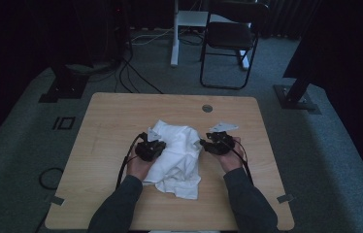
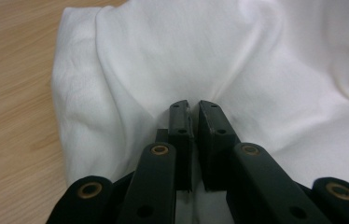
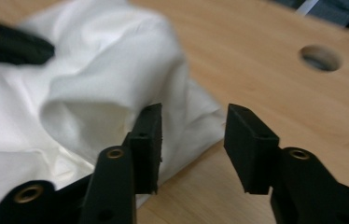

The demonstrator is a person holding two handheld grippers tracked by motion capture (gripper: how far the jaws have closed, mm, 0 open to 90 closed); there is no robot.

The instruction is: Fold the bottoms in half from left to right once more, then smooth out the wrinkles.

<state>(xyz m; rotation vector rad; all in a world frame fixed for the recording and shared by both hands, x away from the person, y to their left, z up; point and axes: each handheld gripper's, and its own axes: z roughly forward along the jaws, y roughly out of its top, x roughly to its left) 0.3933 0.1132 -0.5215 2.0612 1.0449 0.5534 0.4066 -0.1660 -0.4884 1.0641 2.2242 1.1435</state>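
My left gripper (image 2: 194,109) pinches a fold of the white cloth (image 1: 177,158), which lies crumpled mid-table toward the near edge. My right gripper (image 3: 192,123) stands half open with nothing in it; the cloth's right edge lies just to its left, so it's the one to reach in.

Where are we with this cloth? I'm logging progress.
Done: nothing yet; the white cloth lies crumpled on the table. In hand: the left claw pinches a fold; the right claw stands open at its edge. Left: any spreading or folding.
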